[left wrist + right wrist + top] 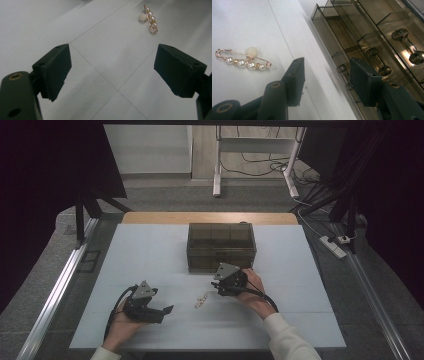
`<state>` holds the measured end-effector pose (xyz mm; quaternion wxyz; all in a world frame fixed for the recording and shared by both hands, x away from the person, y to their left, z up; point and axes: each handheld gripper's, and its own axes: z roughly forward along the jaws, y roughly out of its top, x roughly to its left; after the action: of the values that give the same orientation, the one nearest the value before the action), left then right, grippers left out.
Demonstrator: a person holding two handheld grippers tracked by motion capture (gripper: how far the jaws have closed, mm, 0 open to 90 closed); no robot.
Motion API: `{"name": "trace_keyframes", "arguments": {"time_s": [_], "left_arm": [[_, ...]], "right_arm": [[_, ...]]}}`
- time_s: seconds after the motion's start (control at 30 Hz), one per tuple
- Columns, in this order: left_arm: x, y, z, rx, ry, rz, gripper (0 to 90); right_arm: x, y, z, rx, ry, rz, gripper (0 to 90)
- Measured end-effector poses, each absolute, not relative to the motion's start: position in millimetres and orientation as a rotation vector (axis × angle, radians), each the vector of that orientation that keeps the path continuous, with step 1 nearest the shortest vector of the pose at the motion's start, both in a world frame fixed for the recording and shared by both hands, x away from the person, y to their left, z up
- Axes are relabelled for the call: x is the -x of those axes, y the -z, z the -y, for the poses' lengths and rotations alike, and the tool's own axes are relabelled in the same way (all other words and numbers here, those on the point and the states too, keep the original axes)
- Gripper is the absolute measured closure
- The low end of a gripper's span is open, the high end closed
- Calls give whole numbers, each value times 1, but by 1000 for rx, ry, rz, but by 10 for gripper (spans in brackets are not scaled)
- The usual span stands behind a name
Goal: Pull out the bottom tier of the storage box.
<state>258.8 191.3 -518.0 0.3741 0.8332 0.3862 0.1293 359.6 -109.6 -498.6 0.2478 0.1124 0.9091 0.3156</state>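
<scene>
So the right tongs [226, 282] are sitting right at the front of the smoky drawer box [221, 246], jaws apart with nothing between them, and in the right gripper view they're lined up on the bottom drawer's knob [344, 72]. My read is the step is pulling that drawer open so the pearl pin [201, 300] can go in.

To do it well I'd get both jaws either side of the knob's stem, behind the wider head, before closing. Then pull straight out along the drawer's run. The box looks light, so a crooked tug would probably drag the whole thing across the tabletop [150, 255] instead of sliding the drawer.

The left tongs [162, 312] are wide open too, low over the tabletop and aimed toward the pin, which lies loose between the two grippers, just in front of the box and touching neither.

View differences: the high view gives the layout, but the pin there is just a pale speck. The left gripper view shows it properly, a gold safety pin [150, 18] with a row of pearls and a small beaded ball. The right gripper view shows the stacked drawers and their metal knobs, though I can't quite tell if the bottom drawer is already cracked open.
</scene>
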Motion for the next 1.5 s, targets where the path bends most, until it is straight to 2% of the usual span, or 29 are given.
{"name": "trace_keyframes", "arguments": {"time_s": [0.67,1.5], "left_arm": [[-262,522,-199,-2113,-305,-1013,146],[-261,521,-198,-2116,-318,-1004,146]], "right_arm": [[-377,489,102,-320,-853,-2510,469],[-398,495,109,-322,-806,-2578,452]]}}
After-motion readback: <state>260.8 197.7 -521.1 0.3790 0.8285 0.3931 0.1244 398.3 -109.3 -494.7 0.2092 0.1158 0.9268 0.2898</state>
